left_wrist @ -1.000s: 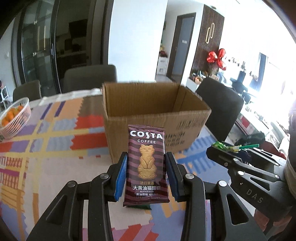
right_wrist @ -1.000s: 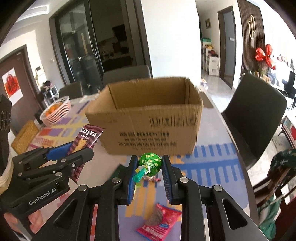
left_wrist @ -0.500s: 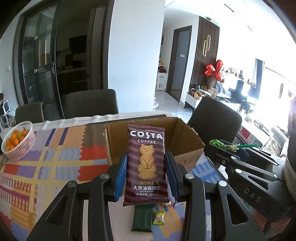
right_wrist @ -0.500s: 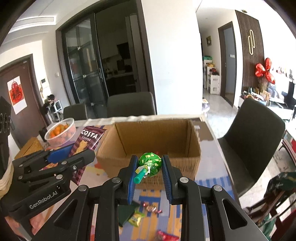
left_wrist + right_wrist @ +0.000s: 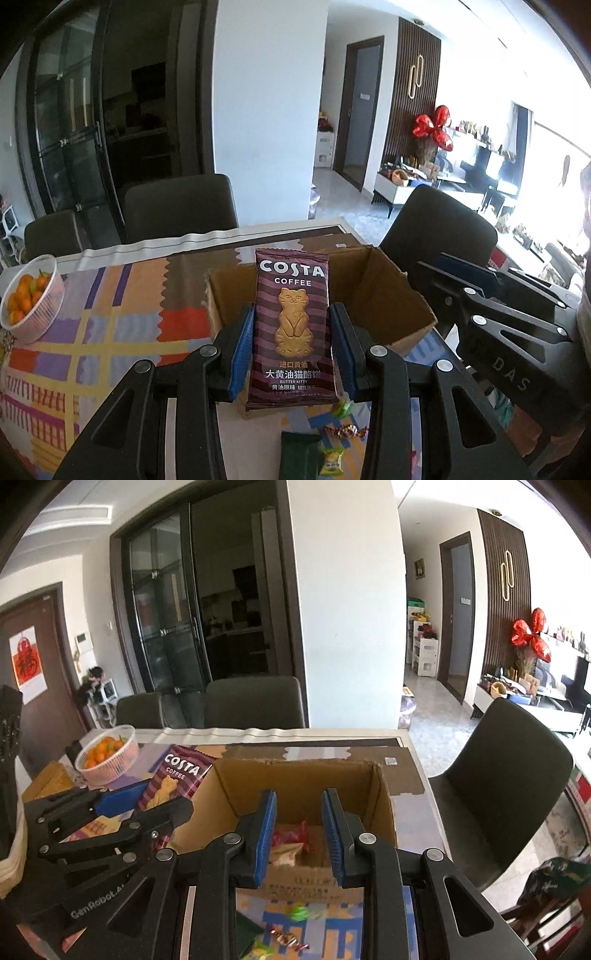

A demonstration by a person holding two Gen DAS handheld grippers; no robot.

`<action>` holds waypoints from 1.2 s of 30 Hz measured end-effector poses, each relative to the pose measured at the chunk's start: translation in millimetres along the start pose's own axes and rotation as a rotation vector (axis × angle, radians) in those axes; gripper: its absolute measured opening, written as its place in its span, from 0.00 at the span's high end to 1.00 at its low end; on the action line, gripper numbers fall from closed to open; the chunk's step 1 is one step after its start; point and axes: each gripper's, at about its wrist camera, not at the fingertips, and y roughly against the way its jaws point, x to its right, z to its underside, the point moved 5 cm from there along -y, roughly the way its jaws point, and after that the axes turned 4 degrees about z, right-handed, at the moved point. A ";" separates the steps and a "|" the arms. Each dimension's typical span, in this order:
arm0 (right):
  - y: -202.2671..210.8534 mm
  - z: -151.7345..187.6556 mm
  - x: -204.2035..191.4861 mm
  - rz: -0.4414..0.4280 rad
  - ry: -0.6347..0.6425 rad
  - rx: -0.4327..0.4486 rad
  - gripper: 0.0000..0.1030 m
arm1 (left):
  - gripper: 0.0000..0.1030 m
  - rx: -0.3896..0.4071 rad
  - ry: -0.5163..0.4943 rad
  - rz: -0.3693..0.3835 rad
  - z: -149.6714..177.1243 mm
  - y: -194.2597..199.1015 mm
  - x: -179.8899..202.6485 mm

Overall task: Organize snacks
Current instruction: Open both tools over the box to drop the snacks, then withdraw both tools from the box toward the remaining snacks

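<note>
My left gripper (image 5: 291, 314) is shut on a brown Costa Coffee cat-biscuit packet (image 5: 291, 325), held upright above the near wall of the open cardboard box (image 5: 388, 295). In the right wrist view the left gripper (image 5: 140, 805) and its packet (image 5: 177, 779) hover left of the box (image 5: 303, 775). My right gripper (image 5: 299, 805) hangs over the box's near wall. Its jaws stand a narrow gap apart with nothing between them. A blurred green lollipop (image 5: 301, 912) shows below, on the table side of the box. Red and beige wrappers (image 5: 291, 840) lie inside the box.
A white basket of oranges (image 5: 33, 295) stands at the table's left. Dark chairs (image 5: 436, 229) ring the table. Near the front edge lie a dark green packet (image 5: 299, 458), a yellow-green candy (image 5: 330, 458) and a red-gold sweet (image 5: 345, 430). The right gripper (image 5: 480, 284) juts in beside the box.
Both grippers rose and came forward over the box, so I now look into it. The green lollipop that the right gripper held is gone from its jaws.
</note>
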 end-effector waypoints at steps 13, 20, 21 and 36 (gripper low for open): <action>-28.3 7.8 18.5 0.058 -0.021 -0.075 0.62 | 0.35 -0.032 0.001 -0.057 6.2 -25.6 -9.1; -9.5 28.5 22.3 0.100 -0.034 -0.066 0.51 | 0.34 -0.029 -0.001 -0.086 27.0 -3.8 -10.6; -6.2 30.6 22.2 0.102 -0.032 -0.063 0.48 | 0.34 -0.029 -0.002 -0.083 29.5 -1.1 -10.1; 35.0 69.3 13.8 0.113 -0.085 -0.121 0.34 | 0.29 -0.033 -0.063 -0.053 68.2 43.7 6.1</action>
